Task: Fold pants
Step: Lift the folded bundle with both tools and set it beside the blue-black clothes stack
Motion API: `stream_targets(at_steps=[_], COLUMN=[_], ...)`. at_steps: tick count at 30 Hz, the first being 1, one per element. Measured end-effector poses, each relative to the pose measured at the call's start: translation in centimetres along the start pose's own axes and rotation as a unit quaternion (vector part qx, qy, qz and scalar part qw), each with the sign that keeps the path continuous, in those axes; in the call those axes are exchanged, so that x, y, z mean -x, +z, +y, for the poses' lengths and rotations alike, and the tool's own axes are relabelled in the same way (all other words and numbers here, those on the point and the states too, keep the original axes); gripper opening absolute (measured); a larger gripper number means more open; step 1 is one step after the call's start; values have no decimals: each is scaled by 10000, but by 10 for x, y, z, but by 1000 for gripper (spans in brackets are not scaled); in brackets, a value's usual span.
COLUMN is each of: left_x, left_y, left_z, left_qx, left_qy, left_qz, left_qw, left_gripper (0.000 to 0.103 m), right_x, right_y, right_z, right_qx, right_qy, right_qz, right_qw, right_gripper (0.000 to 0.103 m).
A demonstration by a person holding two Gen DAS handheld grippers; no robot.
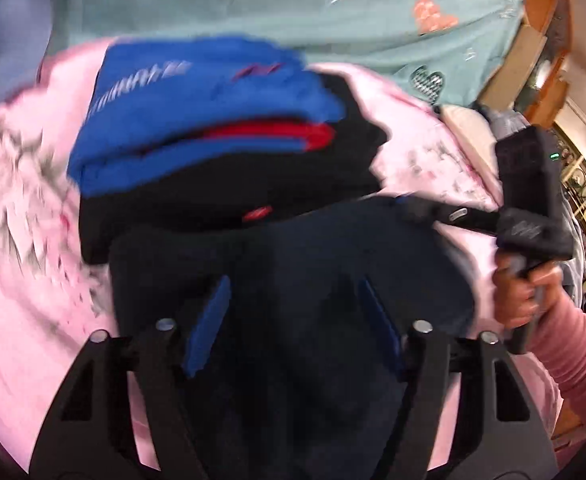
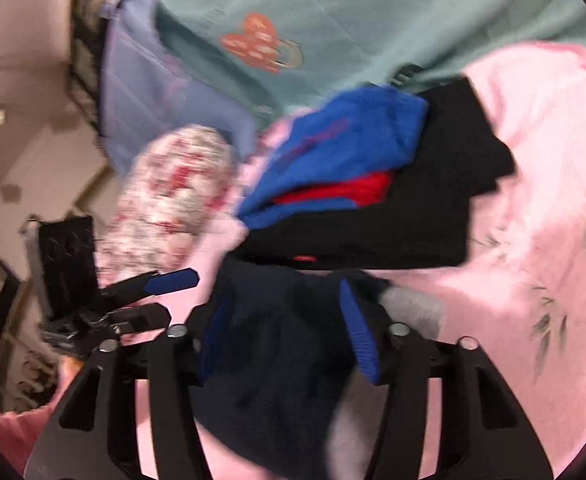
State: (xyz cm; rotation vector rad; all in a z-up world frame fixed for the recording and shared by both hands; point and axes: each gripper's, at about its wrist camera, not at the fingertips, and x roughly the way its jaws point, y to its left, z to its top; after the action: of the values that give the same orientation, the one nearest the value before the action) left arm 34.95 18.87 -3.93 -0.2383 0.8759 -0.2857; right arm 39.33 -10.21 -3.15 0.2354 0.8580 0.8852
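Note:
Dark navy pants lie bunched on the pink floral bedspread, in front of a stack of folded clothes. My left gripper hovers over them, its blue pads wide apart and pressing on nothing. Seen from the right wrist, the left gripper stands at the pants' left edge with an empty gap. My right gripper has the navy pants bunched between its pads, closed on the thick cloth. From the left wrist, the right gripper reaches in at the pants' far right corner, held by a hand in a pink sleeve. Both views are blurred.
Behind the pants sits a folded black garment with a blue and red one on top. A teal blanket with heart prints covers the far bed. A floral bolster and a lilac pillow lie left of the stack.

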Motion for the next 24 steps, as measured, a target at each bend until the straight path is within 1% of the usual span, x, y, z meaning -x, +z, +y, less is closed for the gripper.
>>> stream_targets(at_steps=[1,2,3,4,5,6,7,8,10,11,12,13,14,16,17,18,20,21,23,24], left_x=[6,20,31,45,61,69,73,73,65,55,45,39,33,36,39,44,53,55,54,50], left_y=[-1,-3,-5,-10,-16,-23,-31,-38,-56,-66,-75,-80,-90,-98,-100,-101,-102,-101,-104,-104], left_z=[0,0,-3,-9,-17,-24,-33,-38,-48,-50,-50,-51,-51,-53,-57,-60,-67,-72,-81,-84], left_qx=[82,180,172,88,-65,-187,-361,-468,-638,-679,-708,-731,-800,-913,-945,-941,-922,-935,-1008,-1039], left_qy=[1,18,21,36,130,242,374,415,501,594,703,755,881,1064,1189,1237,1154,1120,1079,1096], left_qz=[-30,-107,-200,-353,-531,-614,-655,-639,-492,-290,-99,-19,72,90,101,74,-40,-82,-106,-65], left_qw=[10000,9998,9996,9993,9985,9976,9965,9960,9955,9955,9950,9945,9929,9901,9883,9878,9890,9893,9890,9885], left_gripper=[65,66,67,73,79,80,80,80,80,80,80,81,82,81,80,80,80,80,82,82], right_x=[-4,-3,1,10,18,32,44,51,59,59,54,51,42,29,30,31,38,45,52,53], right_y=[-2,-2,-3,-3,-4,-6,-10,-15,-26,-32,-41,-49,-59,-72,-78,-81,-82,-82,-84,-84], right_z=[-11,-16,-21,-19,-15,-3,10,23,35,40,42,41,37,29,26,28,36,41,49,53], right_qx=[-130,-234,-398,-514,-514,-348,-85,111,305,375,455,474,466,420,390,352,304,318,432,468], right_qy=[-89,-69,2,35,-41,-150,-63,31,122,159,95,-37,-224,-451,-414,-403,-473,-458,-310,-292], right_qz=[22,-20,-34,-42,-92,-201,-279,-297,-208,-111,27,146,354,671,669,618,604,531,410,338], right_qw=[9999,9997,9992,9987,9986,9991,9996,9995,9992,9991,9989,9988,9980,9958,9961,9967,9966,9970,9977,9979], right_gripper=[33,31,31,36,41,42,42,42,42,42,42,42,42,37,37,37,38,39,39,41])
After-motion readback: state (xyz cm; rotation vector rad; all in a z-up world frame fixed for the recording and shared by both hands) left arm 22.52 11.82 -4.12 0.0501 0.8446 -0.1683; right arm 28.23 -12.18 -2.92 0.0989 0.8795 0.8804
